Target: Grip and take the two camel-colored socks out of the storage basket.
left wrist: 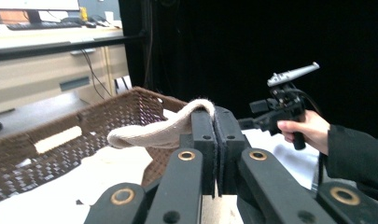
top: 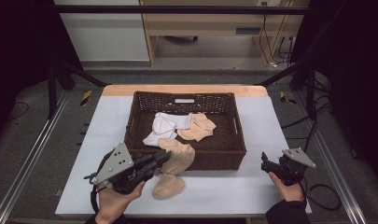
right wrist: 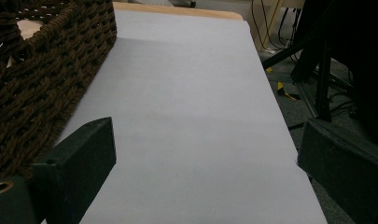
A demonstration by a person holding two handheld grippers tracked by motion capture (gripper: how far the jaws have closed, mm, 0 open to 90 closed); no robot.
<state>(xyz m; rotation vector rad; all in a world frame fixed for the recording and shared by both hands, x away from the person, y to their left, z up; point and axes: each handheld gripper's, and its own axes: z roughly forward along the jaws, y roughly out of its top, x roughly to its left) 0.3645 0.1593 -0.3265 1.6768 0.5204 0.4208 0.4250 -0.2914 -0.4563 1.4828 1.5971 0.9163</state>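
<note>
The left gripper (top: pixel 164 157), its jaws clamped tight on a beige sock (top: pixel 175 164), holds the fabric at the near rim of a brown wicker basket (top: pixel 237 126); in the left gripper view the sock (left wrist: pixel 163 130) loops out from between the closed pads and droops toward the basket's inside. Seen from above, the sock straddles the near wall, one part lying over the rim and its toe end resting on the pale table cover (top: pixel 266 140) in front. Inside the basket lie a white garment (top: pixel 162 127) and a second beige sock (top: pixel 198 127).

The right gripper (top: pixel 267 163), jaws spread wide and gripping nothing, waits near the table's right front edge, well apart from the basket.

The bite looks narrow, taken on a fold of cloth rather than the sock's bulk, so a quick lift could let the knit slide free. The weave is a second hazard: loose fibres dragged across the rough rim may snag, tugging the light basket along or pulling the sock from the jaws.
</note>
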